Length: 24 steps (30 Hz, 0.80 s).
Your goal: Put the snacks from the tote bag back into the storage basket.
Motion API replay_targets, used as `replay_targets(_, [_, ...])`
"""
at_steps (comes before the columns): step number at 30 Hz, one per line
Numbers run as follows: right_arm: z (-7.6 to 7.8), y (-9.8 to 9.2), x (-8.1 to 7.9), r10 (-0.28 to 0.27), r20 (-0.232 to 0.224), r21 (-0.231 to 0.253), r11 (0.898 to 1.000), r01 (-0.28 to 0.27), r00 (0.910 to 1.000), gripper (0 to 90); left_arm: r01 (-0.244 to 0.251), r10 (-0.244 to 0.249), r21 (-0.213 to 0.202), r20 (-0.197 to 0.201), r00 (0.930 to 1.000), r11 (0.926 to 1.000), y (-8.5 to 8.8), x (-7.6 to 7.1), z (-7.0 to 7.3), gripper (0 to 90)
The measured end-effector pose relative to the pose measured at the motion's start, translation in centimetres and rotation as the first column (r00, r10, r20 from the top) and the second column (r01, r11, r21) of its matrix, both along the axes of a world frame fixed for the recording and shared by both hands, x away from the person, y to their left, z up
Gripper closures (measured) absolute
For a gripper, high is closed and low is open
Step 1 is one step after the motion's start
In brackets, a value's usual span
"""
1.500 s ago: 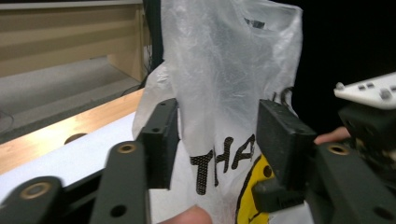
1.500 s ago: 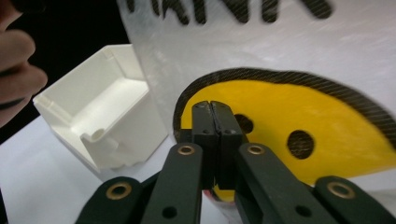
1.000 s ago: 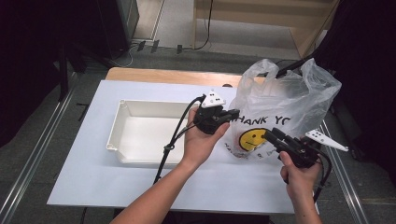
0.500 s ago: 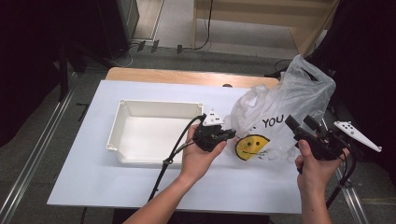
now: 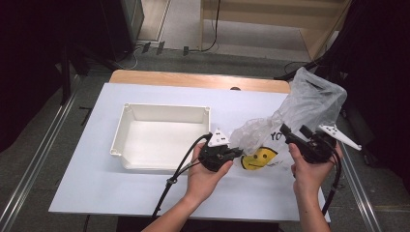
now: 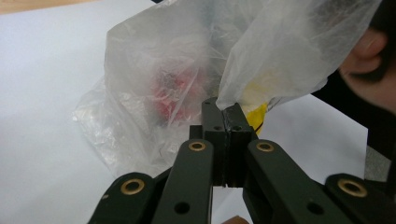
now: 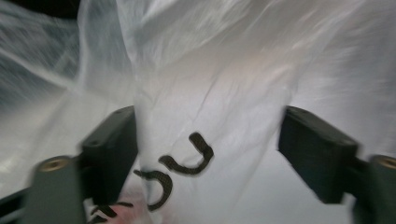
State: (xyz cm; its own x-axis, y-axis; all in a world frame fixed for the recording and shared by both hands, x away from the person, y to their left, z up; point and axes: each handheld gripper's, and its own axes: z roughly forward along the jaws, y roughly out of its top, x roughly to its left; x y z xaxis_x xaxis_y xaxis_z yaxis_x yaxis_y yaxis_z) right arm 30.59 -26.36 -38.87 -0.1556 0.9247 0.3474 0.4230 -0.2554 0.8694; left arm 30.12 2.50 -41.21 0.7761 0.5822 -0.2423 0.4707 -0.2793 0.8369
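On the white counter, a white rectangular bin sits left of centre, its open top up. To its right, near the right edge, a thin translucent plastic bag with a yellow smiley face and black lettering rises from the surface, its upper part pulled up and to the far right. In the left gripper view a red shape, probably some packaged item, shows blurred through the bag's film.

The left claw, held just right of the bin's near right corner, is clamped tight on a fold of the bag at its lower left; in the left gripper view the two jaws meet with the film pinched between them. The right claw sits at the bag's right side, near the lettering. In the right gripper view its jaws stand wide apart with the bag's printed film between them, not gripped. That view is motion-blurred.
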Motion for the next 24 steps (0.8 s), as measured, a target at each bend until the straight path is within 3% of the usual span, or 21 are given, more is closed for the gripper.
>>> replay_targets(1, [-0.6, 0.1, 0.1, 0.012, -0.012, -0.002, 1.0, -0.012, 0.9999, 35.0, -0.005, 0.005, 0.002, 0.001, 1.0, 1.0, 0.0, -0.1, -0.1, 90.0])
replay_targets(3, [-1.6, 0.2, 0.1, 0.038, 0.011, -0.006, 0.999, -0.037, 0.9992, 63.4, -0.01, 0.01, -0.005, 0.001, 0.9999, 0.9999, 0.1, -0.1, -0.3, 90.0])
replay_targets(5, [-2.1, 0.3, 0.0, 0.059, 0.019, -0.003, 0.998, -0.059, 0.9981, 76.0, -0.022, 0.022, -0.008, 0.002, 0.9998, 0.9997, 0.4, -0.1, -0.3, 90.0])
replay_targets(6, [-2.5, 0.3, 0.1, 0.103, 0.003, 0.023, 0.994, -0.103, 0.9947, 85.2, -0.028, 0.028, -0.009, -0.001, 0.9996, 0.9996, 0.5, -0.1, -0.3, 90.0])
replay_targets(13, [-3.9, 0.6, -0.4, 0.149, -0.039, 0.021, 0.989, -0.149, 0.988, 89.9, -0.08, 0.08, 0.019, 0.016, 0.9967, 0.9966, 0.7, -0.3, -0.8, 83.0])
replay_targets(20, [-5.0, 1.5, -1.7, 0.198, -0.082, 0.0, 0.98, -0.199, 0.9767, 89.6, -0.104, 0.102, 0.028, 0.087, 0.991, 0.9942, 0.5, -1.0, 0.2, 46.9])
replay_targets(24, [-5.1, 1.5, -2.1, 0.226, -0.079, 0.002, 0.974, -0.227, 0.9708, 89.4, -0.122, 0.117, 0.025, 0.141, 0.9831, 0.9922, 0.0, -1.3, 1.6, 31.6])
